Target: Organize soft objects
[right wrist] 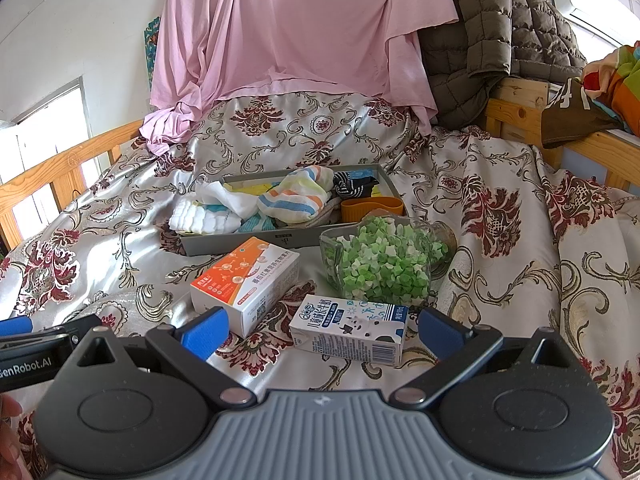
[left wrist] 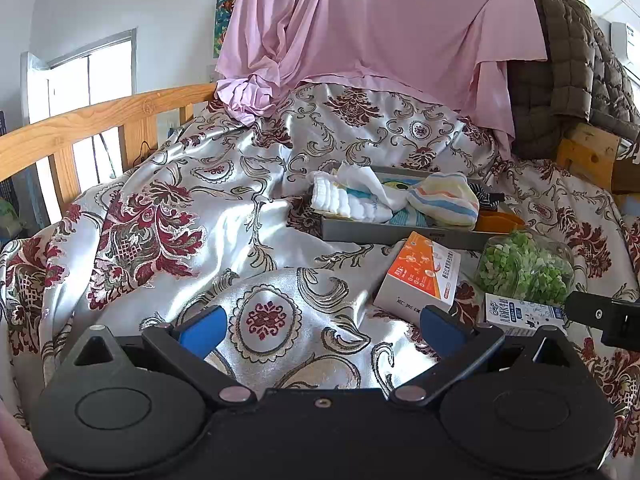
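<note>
1. The left gripper (left wrist: pixel 322 326), black with blue finger pads, fills the bottom of the left wrist view; its jaws stand wide apart with nothing between them, above the silver satin bedspread with dark red floral print (left wrist: pixel 168 216).
2. The right gripper (right wrist: pixel 322 326) sits at the bottom of the right wrist view, jaws equally wide and empty. One small white-and-blue milk carton (right wrist: pixel 349 331) lies on its side on the bedspread between its fingers; I cannot tell whether a finger touches it.
3. Left of the carton lies one white-and-orange cardboard box (right wrist: pixel 244 282); above the carton one clear glass jar of small green and white pieces (right wrist: pixel 380 262) lies tipped over.
4. Further up, at centre frame, a shallow grey rectangular tray (right wrist: pixel 224 242) holds the soft things: one white quilted cloth (right wrist: pixel 204 220), one pastel-striped towel (right wrist: pixel 298 200), one black-and-white fabric piece (right wrist: pixel 352 182), plus one orange cup (right wrist: pixel 370 207).
5. One pink sheet (right wrist: pixel 296 28) hangs across the top.
</note>
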The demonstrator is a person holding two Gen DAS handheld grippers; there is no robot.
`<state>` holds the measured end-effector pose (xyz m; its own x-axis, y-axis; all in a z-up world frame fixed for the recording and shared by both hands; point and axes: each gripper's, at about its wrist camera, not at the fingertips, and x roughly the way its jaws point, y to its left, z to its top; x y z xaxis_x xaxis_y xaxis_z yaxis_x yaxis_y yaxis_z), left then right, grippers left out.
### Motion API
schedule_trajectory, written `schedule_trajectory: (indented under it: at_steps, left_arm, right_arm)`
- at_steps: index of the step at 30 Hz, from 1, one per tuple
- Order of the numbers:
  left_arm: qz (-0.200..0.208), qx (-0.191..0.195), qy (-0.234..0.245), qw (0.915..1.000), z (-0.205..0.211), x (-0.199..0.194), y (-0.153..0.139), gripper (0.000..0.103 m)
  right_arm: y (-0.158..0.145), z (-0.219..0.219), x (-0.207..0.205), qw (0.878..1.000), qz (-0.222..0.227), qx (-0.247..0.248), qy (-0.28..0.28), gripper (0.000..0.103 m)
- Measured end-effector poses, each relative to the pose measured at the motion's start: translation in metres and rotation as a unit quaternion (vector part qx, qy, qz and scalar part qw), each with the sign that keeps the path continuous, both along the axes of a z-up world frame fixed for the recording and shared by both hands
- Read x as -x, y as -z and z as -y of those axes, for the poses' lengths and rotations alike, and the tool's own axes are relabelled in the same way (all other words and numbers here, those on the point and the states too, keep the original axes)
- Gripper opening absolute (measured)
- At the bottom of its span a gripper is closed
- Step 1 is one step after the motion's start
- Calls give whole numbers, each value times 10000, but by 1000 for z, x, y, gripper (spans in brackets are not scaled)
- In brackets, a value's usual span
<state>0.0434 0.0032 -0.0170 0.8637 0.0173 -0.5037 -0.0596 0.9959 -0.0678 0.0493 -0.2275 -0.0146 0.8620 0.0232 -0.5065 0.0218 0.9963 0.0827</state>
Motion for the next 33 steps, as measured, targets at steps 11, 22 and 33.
schedule_trajectory:
  at_steps: [11, 22, 33]
  left_arm:
    - [-6, -5, 3, 10000, 1, 0, 0, 102]
    - [14, -4, 17, 10000, 0, 0, 0, 102]
    - [41, -5, 4, 10000, 1, 1, -1, 102]
  right_arm:
    - [0, 0, 0, 10000, -1, 0, 1, 103]
    - [0, 0, 0, 10000, -2, 1, 1, 103]
    - [0, 0, 0, 10000, -3, 1, 4, 103]
